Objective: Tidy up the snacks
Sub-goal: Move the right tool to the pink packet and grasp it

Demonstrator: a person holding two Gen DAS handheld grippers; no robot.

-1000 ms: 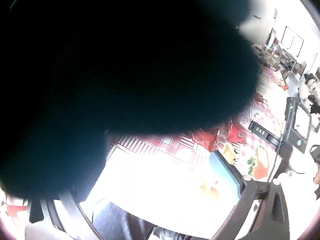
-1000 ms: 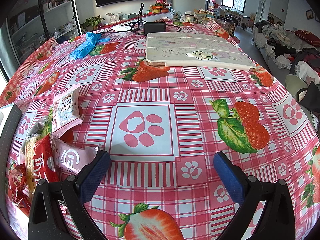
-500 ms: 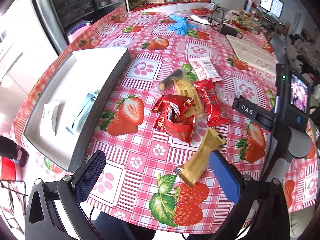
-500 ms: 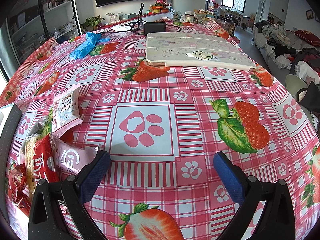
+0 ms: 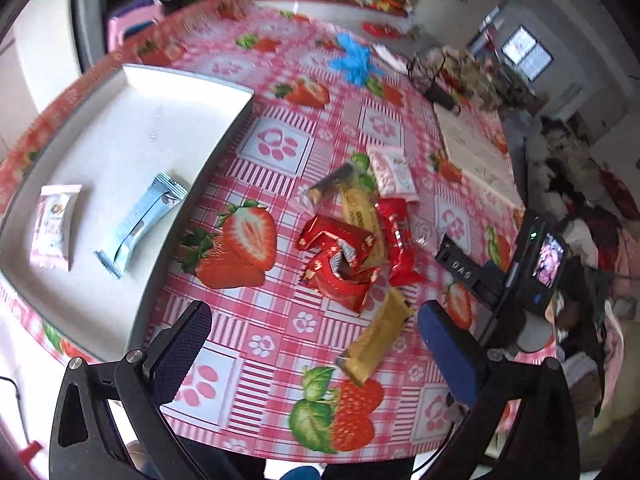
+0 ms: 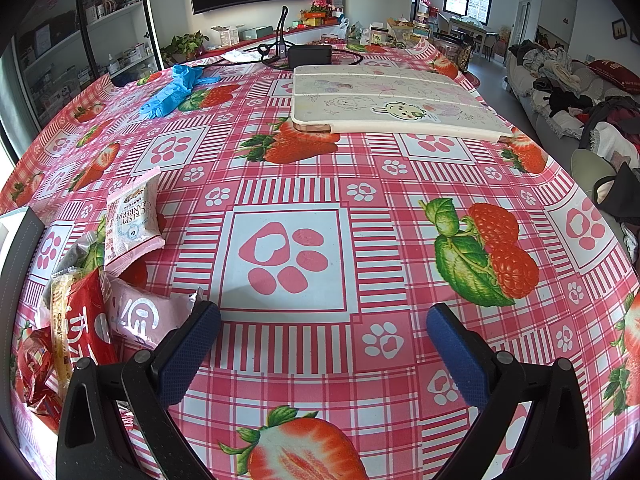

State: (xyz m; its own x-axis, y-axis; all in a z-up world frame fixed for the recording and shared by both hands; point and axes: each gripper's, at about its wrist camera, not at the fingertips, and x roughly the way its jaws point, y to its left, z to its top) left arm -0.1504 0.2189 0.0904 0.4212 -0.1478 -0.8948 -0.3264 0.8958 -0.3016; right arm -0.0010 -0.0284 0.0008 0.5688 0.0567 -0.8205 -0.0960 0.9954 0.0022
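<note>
Your left gripper (image 5: 312,340): fingers spread, empty, above the tabletop (image 5: 280,344) | your right gripper (image 6: 322,340): fingers spread, empty | white tray (image 5: 120,128): holds a pink packet (image 5: 54,226) and a blue bar (image 5: 142,224) | snack pile (image 5: 356,240): right of the tray | gold bar (image 5: 376,336): nearest the pile, between your left fingers.

- Left wrist view: my camera sits above the table's near edge, tilted down over the white tray (image 5: 120,128) and the snack pile (image 5: 352,248).
- Right wrist view: low, close to the tablecloth (image 6: 360,184), facing along the table toward the far wall.
- Shared: the snack pile (image 6: 80,300), blue gloves (image 5: 354,62) (image 6: 172,88).
</note>
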